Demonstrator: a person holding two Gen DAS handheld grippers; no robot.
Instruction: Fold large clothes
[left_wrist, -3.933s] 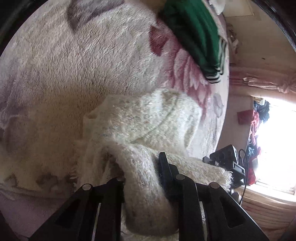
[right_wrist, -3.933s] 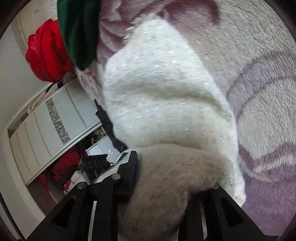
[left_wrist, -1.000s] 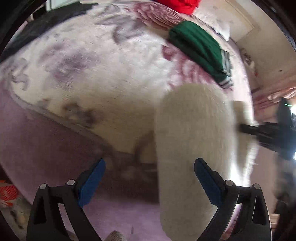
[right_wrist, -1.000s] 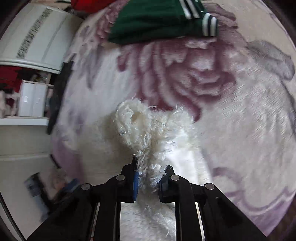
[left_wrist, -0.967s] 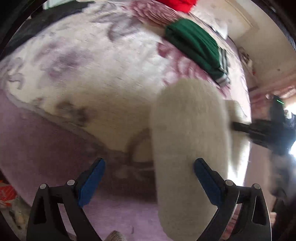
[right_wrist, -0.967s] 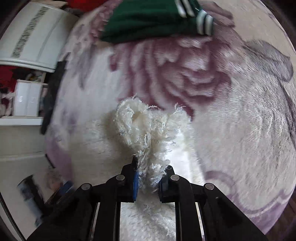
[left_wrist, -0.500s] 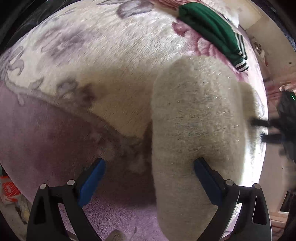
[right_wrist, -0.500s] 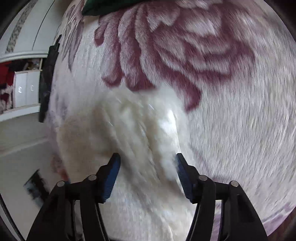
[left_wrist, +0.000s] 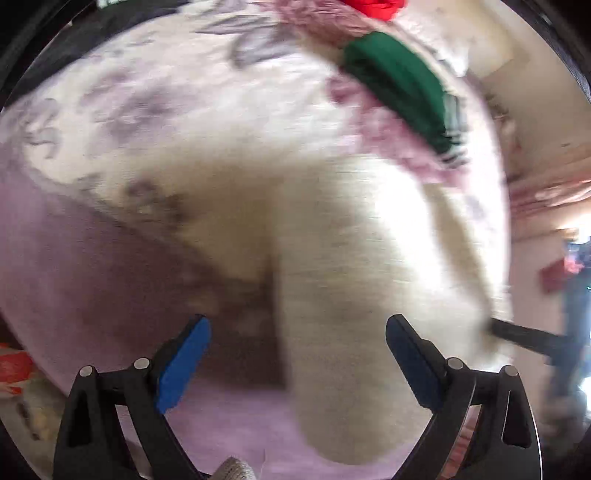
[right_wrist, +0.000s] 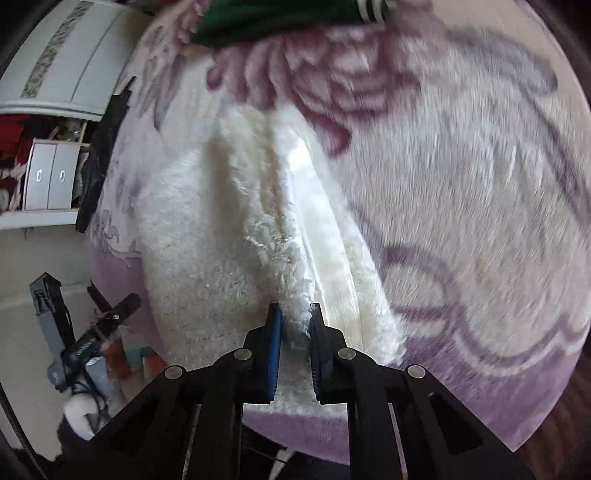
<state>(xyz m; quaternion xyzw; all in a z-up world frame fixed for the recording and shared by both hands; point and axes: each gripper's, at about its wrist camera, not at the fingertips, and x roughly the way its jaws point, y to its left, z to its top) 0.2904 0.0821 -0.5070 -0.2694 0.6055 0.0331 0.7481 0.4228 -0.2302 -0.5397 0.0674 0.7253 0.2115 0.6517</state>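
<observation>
A fluffy white sweater (left_wrist: 351, 258) lies folded into a long bundle on the floral blanket (left_wrist: 147, 110). My left gripper (left_wrist: 295, 354) hovers over the bundle's near end, jaws wide open; the right blue pad overlaps the sweater without pressing it. In the right wrist view the sweater (right_wrist: 207, 240) runs away from me. My right gripper (right_wrist: 295, 314) is closing, its pads pinching a raised ridge of the fuzzy fabric. The right gripper's black fingers (left_wrist: 524, 338) show blurred at the sweater's right edge.
A folded green garment (left_wrist: 399, 85) with striped trim lies further up the bed, a red one (left_wrist: 373, 7) beyond it. The blanket's edge drops off near me. A white wardrobe (right_wrist: 62, 55) and drawers (right_wrist: 48, 177) stand to the left.
My right gripper let go of the sweater's tuft, opened wide, moved along the bundle and shut on a ridge of fabric. My left gripper stayed open above the sweater.
</observation>
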